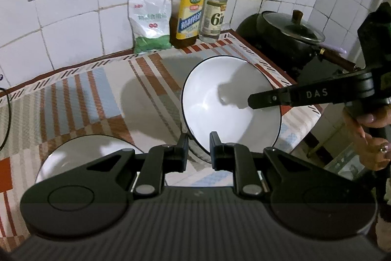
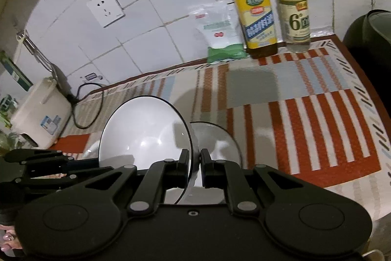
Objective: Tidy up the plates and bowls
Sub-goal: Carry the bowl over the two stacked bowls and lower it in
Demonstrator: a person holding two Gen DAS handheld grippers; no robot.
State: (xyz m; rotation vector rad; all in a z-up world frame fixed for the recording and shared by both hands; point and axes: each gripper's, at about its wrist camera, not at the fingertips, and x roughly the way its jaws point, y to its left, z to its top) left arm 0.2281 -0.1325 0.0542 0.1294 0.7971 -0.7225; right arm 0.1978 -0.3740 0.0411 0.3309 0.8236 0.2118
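Right wrist view: both grippers (image 2: 194,164) (image 1: 199,146) pinching tilted bowl's (image 2: 146,131) rim; opening facing leftward.

This is a home kitchen. White wall tiles (image 1: 117,23) rise behind the table (image 2: 317,114), which wears a striped cloth. At the table's back edge, against the tiles, stand an oil bottle (image 1: 188,14), a vinegar bottle (image 1: 216,11) and a salt bag (image 1: 150,23). Right of the table sits a black lidded wok (image 1: 290,33); on its left end, a white rice cooker (image 2: 40,114) under a wall socket (image 2: 106,7).
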